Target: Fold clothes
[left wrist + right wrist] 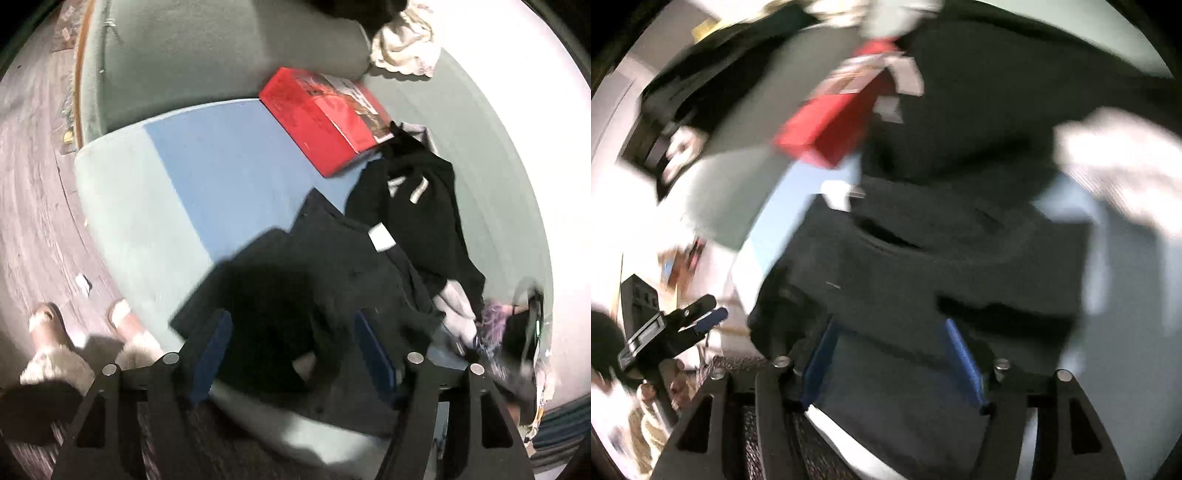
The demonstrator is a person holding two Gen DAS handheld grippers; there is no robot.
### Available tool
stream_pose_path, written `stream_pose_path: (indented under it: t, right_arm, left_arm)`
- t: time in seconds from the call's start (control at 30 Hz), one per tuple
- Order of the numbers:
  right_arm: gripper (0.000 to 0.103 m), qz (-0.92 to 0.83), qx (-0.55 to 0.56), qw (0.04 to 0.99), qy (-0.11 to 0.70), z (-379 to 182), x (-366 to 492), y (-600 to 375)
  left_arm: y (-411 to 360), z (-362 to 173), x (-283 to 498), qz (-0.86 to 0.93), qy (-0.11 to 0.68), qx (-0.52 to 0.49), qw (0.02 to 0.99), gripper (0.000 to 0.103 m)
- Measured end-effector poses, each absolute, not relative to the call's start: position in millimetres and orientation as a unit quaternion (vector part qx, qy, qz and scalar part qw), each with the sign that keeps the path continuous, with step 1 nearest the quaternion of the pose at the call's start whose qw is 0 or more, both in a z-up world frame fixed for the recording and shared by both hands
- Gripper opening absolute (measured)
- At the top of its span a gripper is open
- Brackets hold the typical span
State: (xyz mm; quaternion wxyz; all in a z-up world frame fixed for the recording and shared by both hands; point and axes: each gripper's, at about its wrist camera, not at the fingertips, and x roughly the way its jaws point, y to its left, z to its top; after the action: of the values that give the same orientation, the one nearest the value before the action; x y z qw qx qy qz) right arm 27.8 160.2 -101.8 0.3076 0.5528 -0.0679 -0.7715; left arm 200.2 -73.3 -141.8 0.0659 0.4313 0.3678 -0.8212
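Note:
A dark folded garment (314, 258) with a white tag (382, 236) lies on a blue sheet (229, 166). My left gripper (295, 349) hovers over its near edge, jaws wide apart, and the blue pads (218, 343) do not press the cloth. The right wrist view is blurred. It shows the same dark garment (942, 251) and its white tag (838, 194) under my right gripper (892, 362), which is open with the cloth lying loose below it. The left gripper (711, 309) shows at the left edge of that view.
A red box (321, 118) lies on the sheet beyond the garment. A crumpled black garment with pale stripes (417, 206) and a grey-white cloth (458, 306) lie to the right. A pale bundle (402, 40) sits far back. A person's slippered feet (55, 332) stand on the wooden floor (29, 184).

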Motion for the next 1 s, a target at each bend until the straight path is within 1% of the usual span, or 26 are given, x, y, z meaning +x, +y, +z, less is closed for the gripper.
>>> stream_pose_path:
  t: [0.07,0.1,0.2,0.23,0.37,0.43,0.5,0.53,0.6,0.67,0.73,0.83,0.87,0.93,1.0]
  right_arm:
    - [0.063,-0.769,0.554,0.319,-0.009,-102,25,123]
    - [0.062,-0.763,0.559,0.324,-0.004,-109,22,108]
    - [0.057,-0.746,0.576,0.333,-0.027,-117,18,77]
    - [0.057,-0.747,0.577,0.329,-0.033,-120,18,75]
    - [0.057,-0.766,0.574,0.288,-0.039,-124,20,94]
    - [0.058,-0.779,0.572,0.247,-0.065,-122,16,131]
    - [0.063,-0.789,0.569,0.213,-0.093,-121,19,171]
    - [0.067,-0.793,0.567,0.197,-0.105,-120,22,191]
    - [0.067,-0.800,0.564,0.169,-0.117,-118,30,228]
    - [0.067,-0.800,0.569,0.150,-0.118,-118,37,252]
    - [0.067,-0.798,0.570,0.151,-0.123,-121,42,256]
    - [0.067,-0.787,0.574,0.188,-0.123,-118,42,246]
    - [0.067,-0.783,0.575,0.208,-0.115,-117,39,233]
    - [0.067,-0.776,0.571,0.249,-0.095,-112,29,199]
    - [0.066,-0.769,0.563,0.294,-0.071,-105,18,162]
  left_arm:
    - [-54,-147,204,-0.823,0.359,0.435,0.071,0.070]
    - [-50,-152,207,-0.817,0.367,0.439,0.075,0.070]
    - [-41,-168,215,-0.802,0.398,0.437,0.090,0.070]
    - [-37,-165,218,-0.812,0.383,0.426,0.108,0.070]
    - [-21,-156,210,-0.810,0.378,0.442,0.071,0.070]
    - [5,-152,193,-0.835,0.318,0.446,0.055,0.070]
    - [36,-149,183,-0.860,0.222,0.457,0.051,0.070]
    - [47,-151,177,-0.863,0.198,0.463,0.050,0.070]
    - [65,-160,167,-0.860,0.177,0.477,0.035,0.070]
    - [65,-163,165,-0.855,0.184,0.483,0.032,0.070]
    - [49,-160,166,-0.857,0.200,0.474,0.037,0.070]
    - [4,-149,168,-0.848,0.254,0.463,0.050,0.070]
    - [-14,-149,167,-0.837,0.279,0.470,0.040,0.070]
    - [-45,-162,160,-0.797,0.331,0.505,0.031,0.070]
    - [-64,-175,157,-0.769,0.358,0.528,0.040,0.070]
